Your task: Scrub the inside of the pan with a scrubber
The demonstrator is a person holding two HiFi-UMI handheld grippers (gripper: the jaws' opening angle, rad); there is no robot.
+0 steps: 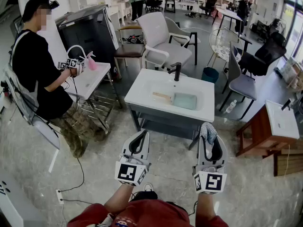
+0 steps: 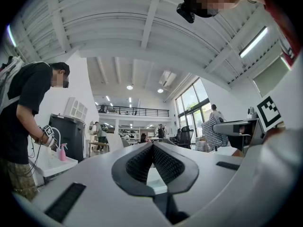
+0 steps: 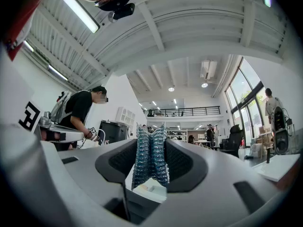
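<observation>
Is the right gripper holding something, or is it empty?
Holding: the right gripper is shut on a blue mesh scrubber, which is pinched between its jaws and pokes out past the tips.

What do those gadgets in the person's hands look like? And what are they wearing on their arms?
The left gripper and the right gripper are smooth white plastic shells, each narrowing to two jaws lined with ribbed black pads. At the back of each sits a cube printed with black-and-white square markers. The person's sleeves are red.
</observation>
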